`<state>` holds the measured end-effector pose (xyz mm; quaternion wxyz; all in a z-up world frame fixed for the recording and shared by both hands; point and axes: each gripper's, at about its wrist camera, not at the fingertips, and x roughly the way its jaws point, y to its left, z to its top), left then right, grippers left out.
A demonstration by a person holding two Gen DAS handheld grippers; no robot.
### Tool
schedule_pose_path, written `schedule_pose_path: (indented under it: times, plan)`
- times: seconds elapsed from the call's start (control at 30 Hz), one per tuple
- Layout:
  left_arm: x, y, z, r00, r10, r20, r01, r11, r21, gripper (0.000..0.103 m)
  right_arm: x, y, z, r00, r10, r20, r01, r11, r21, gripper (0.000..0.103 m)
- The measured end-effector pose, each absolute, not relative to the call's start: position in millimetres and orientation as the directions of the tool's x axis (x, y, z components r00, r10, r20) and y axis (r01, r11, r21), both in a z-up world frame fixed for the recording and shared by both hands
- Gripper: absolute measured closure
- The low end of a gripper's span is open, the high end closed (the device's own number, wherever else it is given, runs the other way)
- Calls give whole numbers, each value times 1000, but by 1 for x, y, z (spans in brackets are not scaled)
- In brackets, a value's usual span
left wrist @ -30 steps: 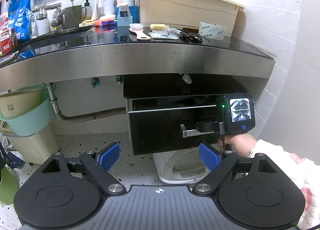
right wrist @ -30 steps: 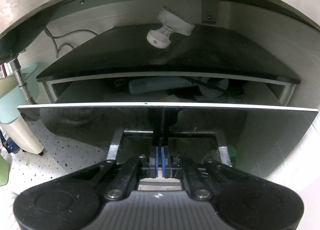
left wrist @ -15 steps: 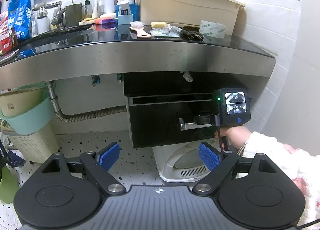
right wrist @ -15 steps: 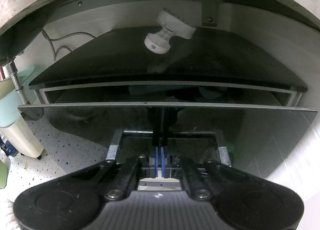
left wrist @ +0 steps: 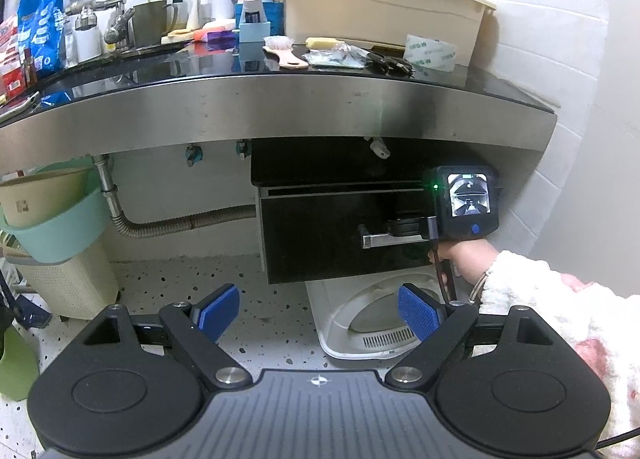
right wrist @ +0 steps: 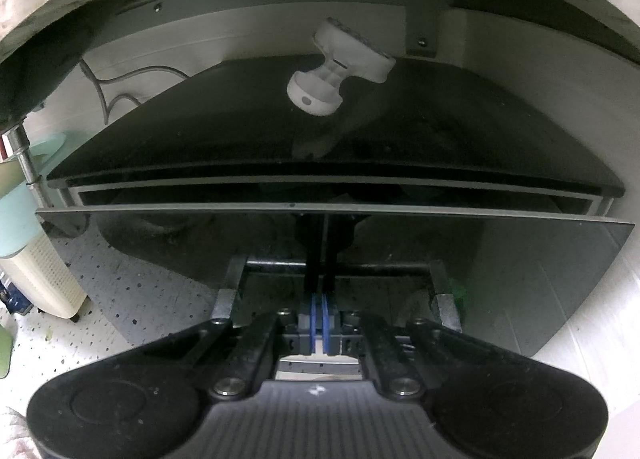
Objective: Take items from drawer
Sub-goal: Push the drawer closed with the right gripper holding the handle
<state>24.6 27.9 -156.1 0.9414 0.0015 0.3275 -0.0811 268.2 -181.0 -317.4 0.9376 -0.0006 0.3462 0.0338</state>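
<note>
Since a second ago, drawer [right wrist: 320, 235] pushed most of the way back in, only a thin gap left at the top, contents no longer visible. Right gripper [right wrist: 319, 317] pinched fully shut at the handle [right wrist: 340, 266], apparently hooked behind the bar. Left gripper [left wrist: 318, 313] waiting wide apart, holding nothing. Judged: closing step; next, release the handle

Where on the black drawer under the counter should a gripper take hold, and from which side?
Probably the horizontal metal handle on the front of the drawer, near its middle, coming straight from the front. The bar stands off the glossy panel on two end brackets, leaving a gap behind it to hook or clamp. The panel itself looks flat and offers no other hold.
</note>
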Motion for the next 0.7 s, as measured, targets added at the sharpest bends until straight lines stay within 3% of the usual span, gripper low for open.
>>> schedule_pose_path:
  times: [0.7]
  plan:
    - [26,32,-157,781,-124,-612,136,990,-27,16,285,-173,-320,780,24,-625,-33,999,-2,101]
